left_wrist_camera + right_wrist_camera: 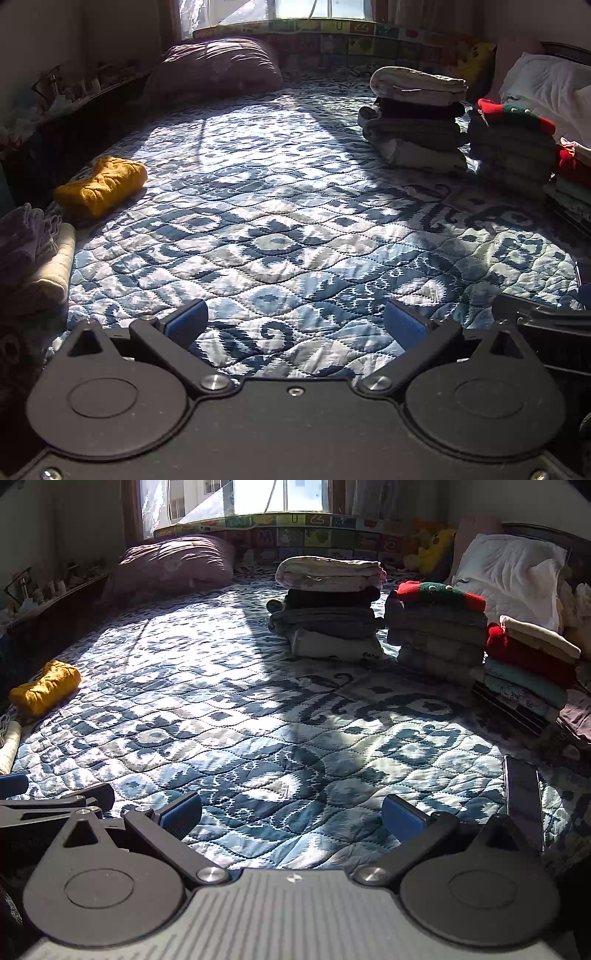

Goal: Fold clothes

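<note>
Both the left claw [295, 325] and right claw [291, 812] gape wide, empty (over bare blue patterned quilt [288, 221]); folded stacked garments [328, 605] sit upper right, clearing workspace.

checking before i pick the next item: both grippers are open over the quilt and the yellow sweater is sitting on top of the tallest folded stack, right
Not quite. The yellow sweater lies alone on the quilt at the left edge, apart from the folded stacks, as the right wrist view shows. The rest holds: the left gripper and right gripper are both open over the quilt.
</note>
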